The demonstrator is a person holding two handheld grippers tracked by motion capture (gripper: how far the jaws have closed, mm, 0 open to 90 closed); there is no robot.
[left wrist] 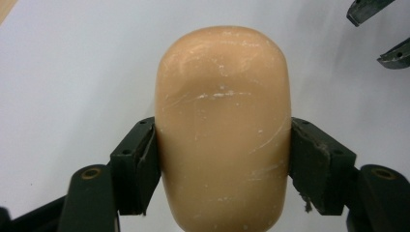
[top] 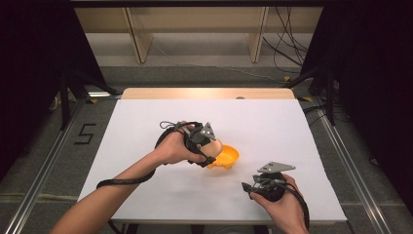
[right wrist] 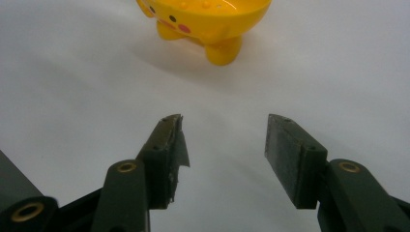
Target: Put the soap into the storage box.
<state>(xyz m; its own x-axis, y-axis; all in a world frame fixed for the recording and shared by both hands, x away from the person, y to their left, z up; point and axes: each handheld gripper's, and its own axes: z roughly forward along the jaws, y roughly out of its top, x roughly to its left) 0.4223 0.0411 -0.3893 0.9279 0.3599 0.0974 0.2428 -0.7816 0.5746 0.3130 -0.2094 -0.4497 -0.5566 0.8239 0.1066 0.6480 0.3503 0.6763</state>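
A tan, smooth, rounded block (left wrist: 223,125) is clamped between the black jaws of my left gripper (left wrist: 222,159). In the high view that left gripper (top: 210,148) holds the tan block (top: 215,146) just left of a yellow bowl (top: 226,157) with a cartoon face and stubby feet. The yellow bowl (right wrist: 205,21) stands on the white table ahead of my right gripper (right wrist: 225,154), whose jaws are open with nothing between them. My right gripper (top: 249,187) rests near the table's front right, pointing left.
A white sheet (top: 146,122) covers the table, with a wooden strip (top: 204,93) along its far edge. Wooden shelving legs (top: 139,39) and cables (top: 287,44) lie on the floor beyond. Dark curtains flank both sides.
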